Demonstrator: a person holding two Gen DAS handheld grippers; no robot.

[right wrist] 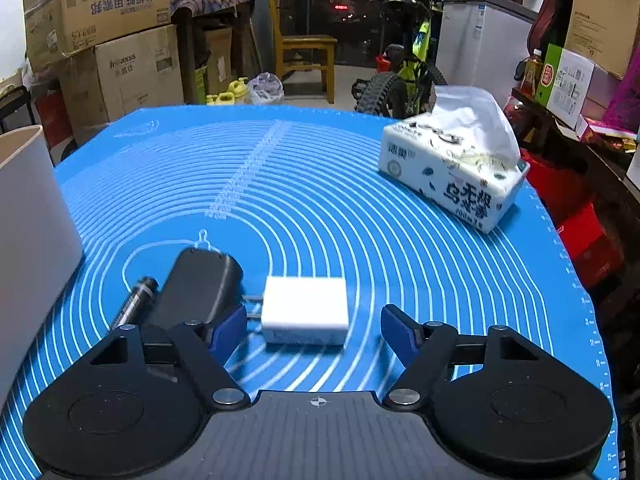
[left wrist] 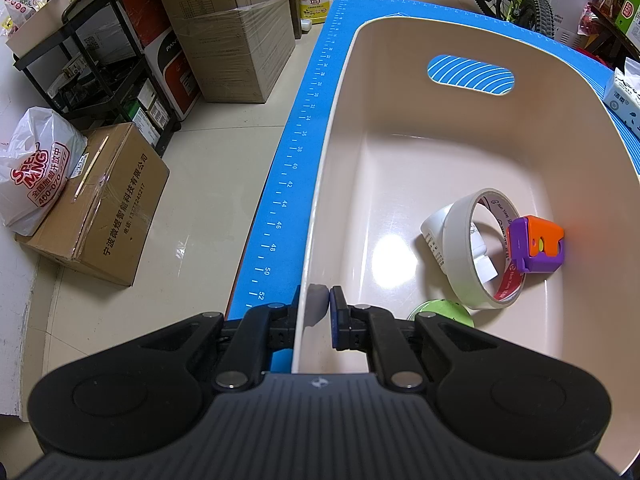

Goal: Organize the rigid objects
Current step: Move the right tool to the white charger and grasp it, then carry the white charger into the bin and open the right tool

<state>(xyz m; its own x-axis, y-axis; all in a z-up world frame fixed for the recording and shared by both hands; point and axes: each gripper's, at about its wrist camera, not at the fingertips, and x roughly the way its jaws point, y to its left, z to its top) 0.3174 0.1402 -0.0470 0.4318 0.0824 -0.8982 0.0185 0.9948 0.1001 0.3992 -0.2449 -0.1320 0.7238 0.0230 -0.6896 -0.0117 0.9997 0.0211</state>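
A: Charger lying between right gripper's spread fingers, untouched. Left gripper?
B: Pinching bin wall. Charger's looking light, stiff, slick; squeeze flat sides.

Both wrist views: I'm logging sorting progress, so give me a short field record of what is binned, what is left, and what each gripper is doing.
bin: beige tub on blue mat
in bin: tape roll, purple-orange toy, white plug, green item
left on mat: white charger, black device, pen
left gripper: shut on tub wall
right gripper: open, charger between its fingers
other: tissue pack
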